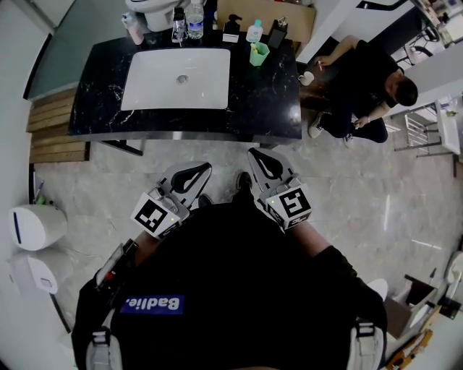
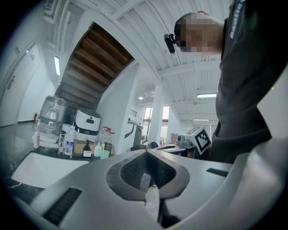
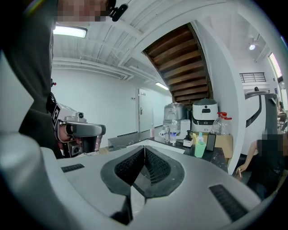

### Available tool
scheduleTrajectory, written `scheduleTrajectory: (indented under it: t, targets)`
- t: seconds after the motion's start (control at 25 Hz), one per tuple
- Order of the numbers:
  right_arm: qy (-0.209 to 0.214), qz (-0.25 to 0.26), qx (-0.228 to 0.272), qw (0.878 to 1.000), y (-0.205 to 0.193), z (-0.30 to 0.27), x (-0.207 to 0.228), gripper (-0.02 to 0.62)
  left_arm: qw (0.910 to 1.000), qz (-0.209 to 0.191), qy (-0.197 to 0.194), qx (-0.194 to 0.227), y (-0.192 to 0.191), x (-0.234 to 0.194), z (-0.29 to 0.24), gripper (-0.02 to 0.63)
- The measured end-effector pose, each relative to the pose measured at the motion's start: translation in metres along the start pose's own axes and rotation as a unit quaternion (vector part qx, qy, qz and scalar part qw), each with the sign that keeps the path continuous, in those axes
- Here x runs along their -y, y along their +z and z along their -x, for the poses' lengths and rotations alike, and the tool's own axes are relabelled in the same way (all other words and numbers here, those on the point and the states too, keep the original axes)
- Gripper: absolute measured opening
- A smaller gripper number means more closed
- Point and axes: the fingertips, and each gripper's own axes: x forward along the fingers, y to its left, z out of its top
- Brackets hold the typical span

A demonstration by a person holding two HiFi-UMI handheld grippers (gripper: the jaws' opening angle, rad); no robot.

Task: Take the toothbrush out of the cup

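Observation:
A green cup [image 1: 259, 53] stands at the back right of the black counter [image 1: 264, 108], right of the white sink [image 1: 177, 78]. The right gripper view shows the same cup [image 3: 200, 149] with a pale toothbrush [image 3: 194, 136] leaning out of it. In the left gripper view the cup [image 2: 105, 154] is small and far off. Both grippers are held close to my body, well short of the counter. My left gripper [image 1: 207, 167] is shut and holds nothing. My right gripper [image 1: 254, 152] is likewise shut, with nothing between its pads.
Bottles [image 1: 194, 20], a pump dispenser [image 1: 231, 29] and a dark upright item [image 1: 277, 32] line the counter's back edge near the cup. A person [image 1: 365, 83] sits to the right of the counter. Wooden slats [image 1: 52, 130] and white bins [image 1: 32, 225] lie at the left.

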Motion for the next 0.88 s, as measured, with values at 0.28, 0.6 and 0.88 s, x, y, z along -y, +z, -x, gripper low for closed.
scheduleTrajectory:
  t: [0.28, 0.6, 0.88]
  targets:
    - [0.019, 0.011, -0.009, 1.0, 0.004, -0.013, 0.044, 0.014, 0.9992, -0.009, 0.038, 0.005, 0.012, -0.012, -0.03, 0.011]
    - [0.031, 0.024, -0.019, 0.999, -0.005, -0.034, 0.099, 0.014, 0.9972, -0.013, 0.074, -0.003, 0.014, -0.025, -0.056, 0.011]
    - [0.037, 0.04, -0.014, 0.998, -0.001, -0.061, 0.132, 0.014, 0.9956, -0.011, 0.093, -0.01, 0.011, -0.035, -0.072, 0.011]
